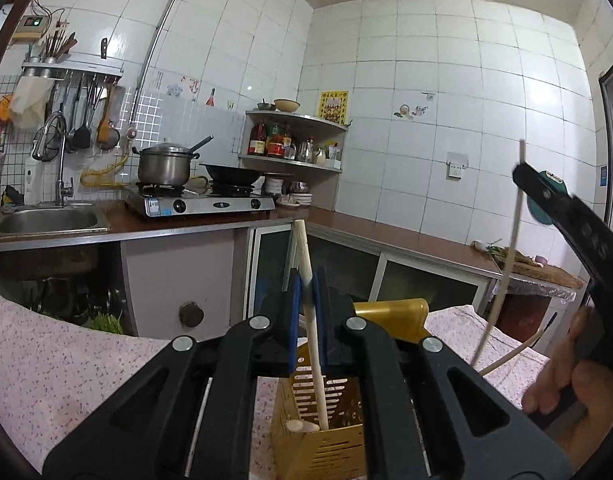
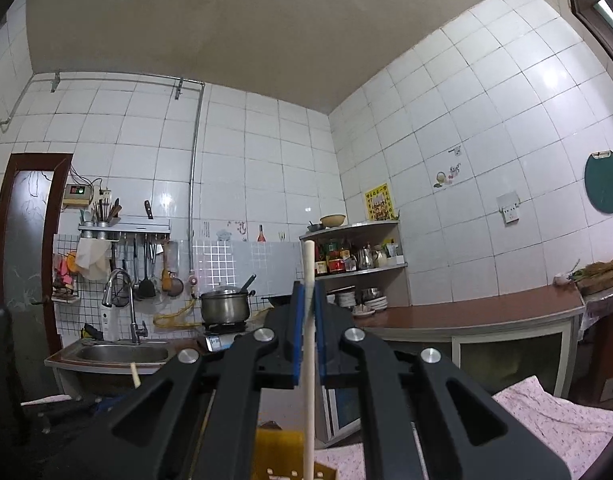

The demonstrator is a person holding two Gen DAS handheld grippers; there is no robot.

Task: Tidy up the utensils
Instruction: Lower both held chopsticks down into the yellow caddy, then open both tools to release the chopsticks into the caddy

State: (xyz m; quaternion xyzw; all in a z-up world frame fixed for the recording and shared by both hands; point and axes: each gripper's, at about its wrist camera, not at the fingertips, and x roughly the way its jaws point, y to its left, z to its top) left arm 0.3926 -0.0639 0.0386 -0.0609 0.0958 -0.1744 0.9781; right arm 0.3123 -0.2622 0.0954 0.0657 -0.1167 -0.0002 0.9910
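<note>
A chopstick is pinched upright by the left gripper above the slotted yellow holder, seemingly for lowering in, while another chopstick is clamped by the right gripper.

A home kitchen: white tiled walls, a steel sink with a tap, a gas stove bearing a pot and wok, hanging ladles, and a corner shelf of sauce bottles.
</note>
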